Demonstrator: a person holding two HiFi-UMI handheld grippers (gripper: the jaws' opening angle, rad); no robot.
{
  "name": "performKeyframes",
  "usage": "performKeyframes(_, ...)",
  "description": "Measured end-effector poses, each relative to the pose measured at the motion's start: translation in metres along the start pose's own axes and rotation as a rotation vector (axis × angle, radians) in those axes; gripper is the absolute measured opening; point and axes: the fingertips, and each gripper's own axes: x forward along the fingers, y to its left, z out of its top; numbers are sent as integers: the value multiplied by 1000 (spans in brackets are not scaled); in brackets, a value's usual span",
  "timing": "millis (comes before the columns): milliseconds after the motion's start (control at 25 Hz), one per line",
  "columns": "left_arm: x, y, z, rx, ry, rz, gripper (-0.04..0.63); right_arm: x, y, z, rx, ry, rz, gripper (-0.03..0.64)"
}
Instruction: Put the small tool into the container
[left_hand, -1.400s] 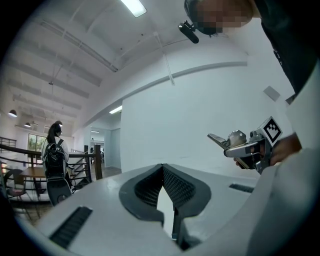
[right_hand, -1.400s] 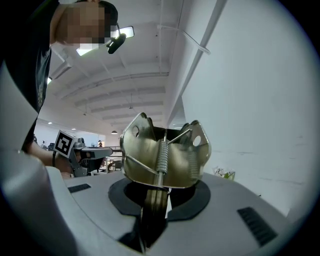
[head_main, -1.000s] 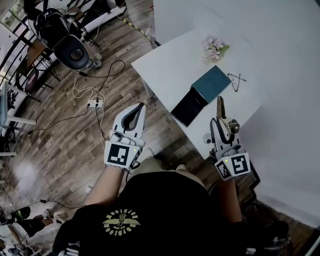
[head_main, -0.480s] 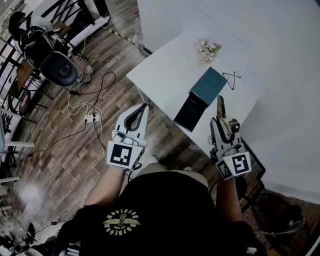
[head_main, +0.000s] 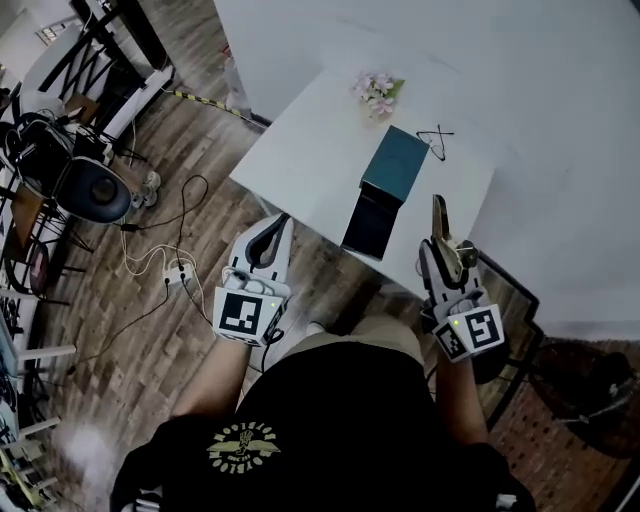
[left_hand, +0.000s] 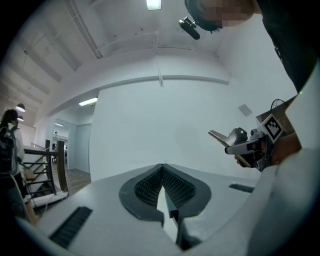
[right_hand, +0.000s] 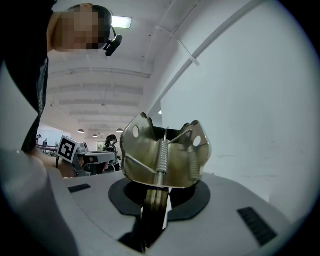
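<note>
Two grippers are up in front of the person, both held level, and all the action is on the right. The right gripper (right_hand: 156, 196) is clamped on the small tool (right_hand: 162, 152), a brass-coloured metal piece with two coil springs running up its middle. Its flat shank is pinched between the jaws, which are only slightly apart, and its winged head stands proud of the tips.

From above, the tool pokes out over the near edge of the white table (head_main: 300, 150). It sits to the right of the container (head_main: 395, 162) and clear of it, nothing touching. The container has a teal part farther out and a black part nearer the person. It reads as a case lying open, though from this height that's hard to be sure of.

The left gripper (head_main: 283, 220) hangs out over the wooden floor (head_main: 130, 330), off the table's left corner. Its jaws are closed tip to tip with nothing between them.

Beyond the container lie a small bunch of pink flowers (head_main: 377, 90) and a thin black wire shape (head_main: 435, 138). A white power strip (head_main: 175, 275) and its cables trail across the floor.
</note>
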Motion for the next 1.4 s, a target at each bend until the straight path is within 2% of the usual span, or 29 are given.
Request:
performKeyframes(120,10,-8,-10,-41,16,-33,8,-6,-7,-2,-1,4,-23,67)
performKeyframes(280,20,-16,-18,-38,42,-65,8,-6,-18,-5,17,15,-37,66)
performKeyframes(800,54,27,-38,-39,95,45,8,67,-51,-40,113,43,38,67)
performKeyframes(1040,84,26,-52,-13,110,21,8,86,-73,-55,141,67,49,67)
performKeyframes(1400,129,9,-69,-30,86,-3,6,95,-103,-86,174,111,44,67)
